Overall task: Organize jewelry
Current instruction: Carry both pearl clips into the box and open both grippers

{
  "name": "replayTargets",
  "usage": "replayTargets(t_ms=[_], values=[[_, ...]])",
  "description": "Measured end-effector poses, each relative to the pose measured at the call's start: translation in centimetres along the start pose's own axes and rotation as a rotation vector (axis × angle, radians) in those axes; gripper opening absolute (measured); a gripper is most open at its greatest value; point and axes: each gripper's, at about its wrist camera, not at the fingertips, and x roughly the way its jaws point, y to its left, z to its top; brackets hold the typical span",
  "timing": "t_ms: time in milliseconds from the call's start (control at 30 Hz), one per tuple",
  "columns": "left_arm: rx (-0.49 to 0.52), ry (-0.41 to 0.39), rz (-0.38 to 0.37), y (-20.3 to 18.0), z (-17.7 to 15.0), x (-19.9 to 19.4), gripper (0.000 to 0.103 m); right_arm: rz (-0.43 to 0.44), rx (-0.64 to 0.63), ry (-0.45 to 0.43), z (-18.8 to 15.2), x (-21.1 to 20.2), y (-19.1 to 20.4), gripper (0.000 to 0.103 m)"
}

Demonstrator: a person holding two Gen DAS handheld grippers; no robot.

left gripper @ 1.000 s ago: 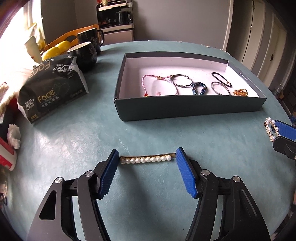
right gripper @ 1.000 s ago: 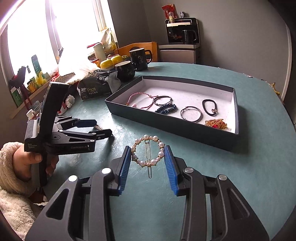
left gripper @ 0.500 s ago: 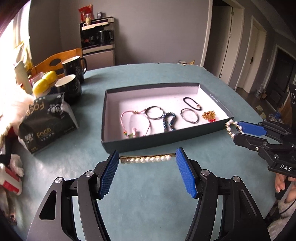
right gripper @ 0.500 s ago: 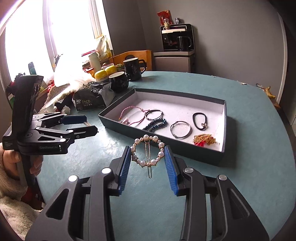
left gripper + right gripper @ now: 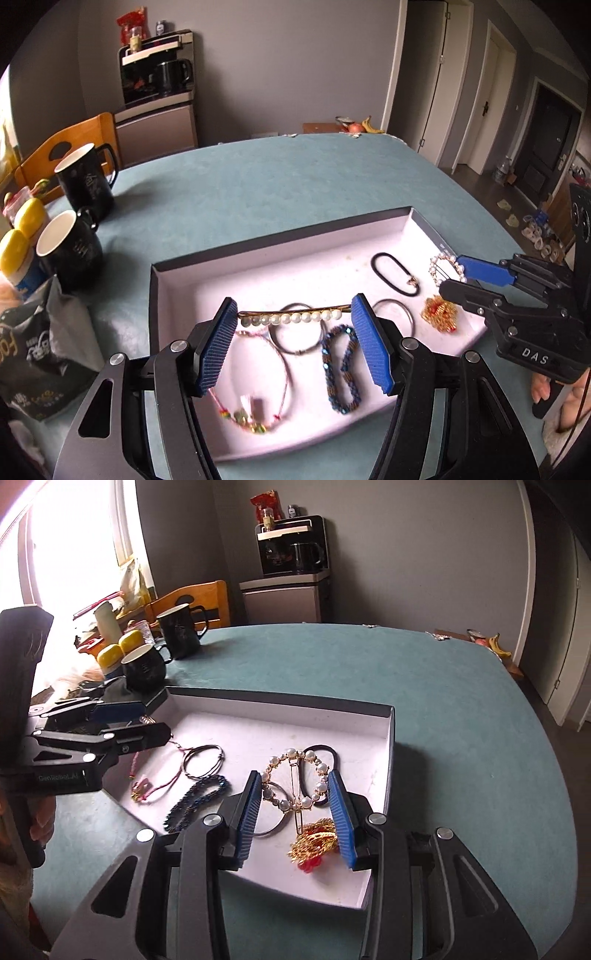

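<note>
My left gripper (image 5: 294, 318) is shut on a straight pearl hair pin (image 5: 291, 316) and holds it above the left half of the dark box (image 5: 280, 242). My right gripper (image 5: 294, 792) is shut on a round pearl hair clip (image 5: 295, 778) and holds it above the box's (image 5: 390, 746) right end; that gripper also shows in the left wrist view (image 5: 458, 275). In the white box floor lie a pink cord bracelet (image 5: 258, 373), a blue beaded bracelet (image 5: 341, 369), two metal rings (image 5: 295, 328), a black hair tie (image 5: 393, 271) and a gold and red piece (image 5: 439, 314).
Two black mugs (image 5: 86, 182) (image 5: 70, 251), yellow-capped containers (image 5: 14, 247) and a dark tissue pack (image 5: 44, 350) stand left of the box on the teal table (image 5: 295, 177). A wooden chair (image 5: 55, 147) and a coffee machine (image 5: 159, 70) are behind.
Both grippers have moved forward with their pearl pieces, from above the bare table in front of the box to above the box's inside.
</note>
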Motion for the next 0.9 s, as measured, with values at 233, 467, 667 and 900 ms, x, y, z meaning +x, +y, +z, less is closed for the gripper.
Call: replayTargets(t_ms=[233,467,667,900], values=[[-0.061,0.131,0.016,2.5,1.9,5.8,0.066,-0.059,0.001,0.062,0.6,3.2,-0.6,0.037],[-0.084,0.188,0.059,3.5,1.8,7.6,0.066,-0.082,-0.026,0.114,0.3,5.0,-0.3,0.037],[-0.072,0.232,0.061,3.4,1.7,8.3,0.067,-0.09,-0.042,0.122,0.1,5.2,-0.1,0.037],[-0.058,0.192,0.078,3.5,1.8,7.5,0.077,-0.058,-0.029,0.113,0.2,4.5,0.0,0.055]])
